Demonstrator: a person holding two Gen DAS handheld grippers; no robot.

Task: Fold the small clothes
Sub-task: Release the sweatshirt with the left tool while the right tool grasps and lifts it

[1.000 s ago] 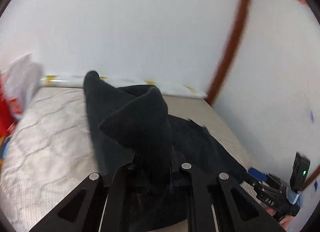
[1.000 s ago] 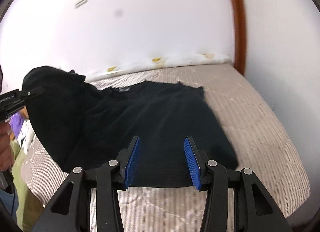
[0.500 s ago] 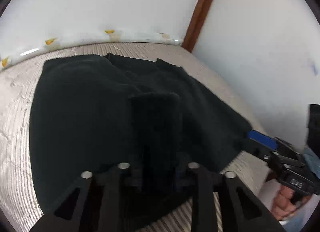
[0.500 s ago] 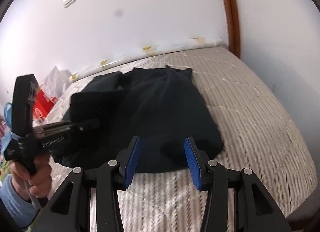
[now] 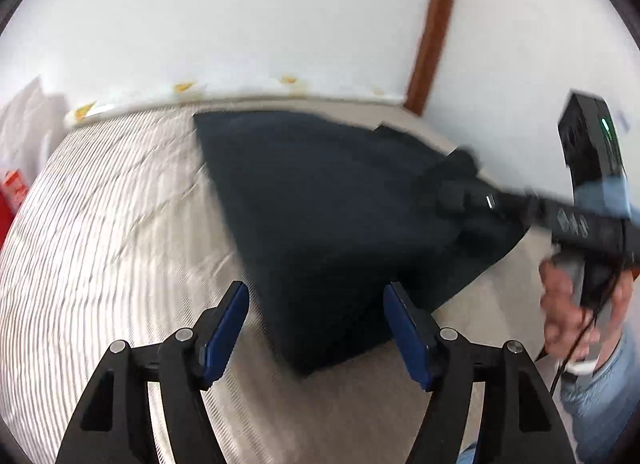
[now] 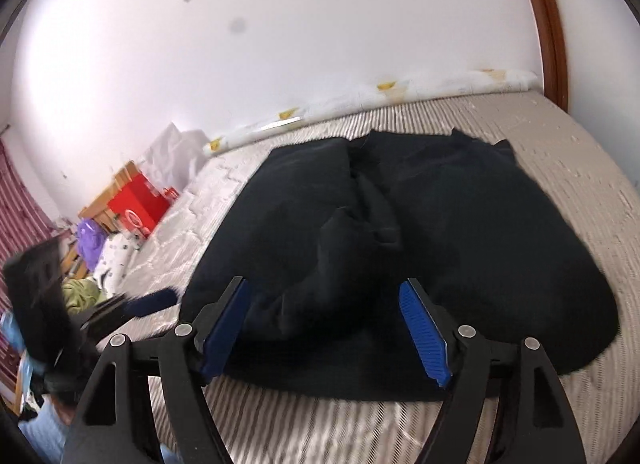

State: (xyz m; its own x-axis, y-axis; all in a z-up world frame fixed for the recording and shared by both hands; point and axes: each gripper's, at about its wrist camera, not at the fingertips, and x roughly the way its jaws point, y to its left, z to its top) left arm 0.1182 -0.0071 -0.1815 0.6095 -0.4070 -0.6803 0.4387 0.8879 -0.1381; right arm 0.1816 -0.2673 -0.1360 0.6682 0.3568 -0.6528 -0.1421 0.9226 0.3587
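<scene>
A black garment (image 5: 332, 215) lies on the striped mattress (image 5: 100, 248), its left side folded over the middle. In the right wrist view the garment (image 6: 460, 232) shows a bunched fold down its centre. My left gripper (image 5: 316, 324) is open and empty, just above the garment's near edge. My right gripper (image 6: 324, 324) is open and empty, over the garment's near hem. In the left wrist view the right gripper (image 5: 464, 199) reaches in from the right over the cloth. The left gripper shows blurred in the right wrist view (image 6: 148, 300) at the lower left.
White walls stand behind the bed, with a brown wooden door frame (image 5: 432, 27) at the back right. A white patterned pillow strip (image 6: 360, 99) lines the far edge. A red box (image 6: 136, 203), bags and clothes sit off the bed's left side.
My left gripper carried the garment's side over the middle, then opened and let it go. My right gripper opened wider and moved closer over the near hem.
</scene>
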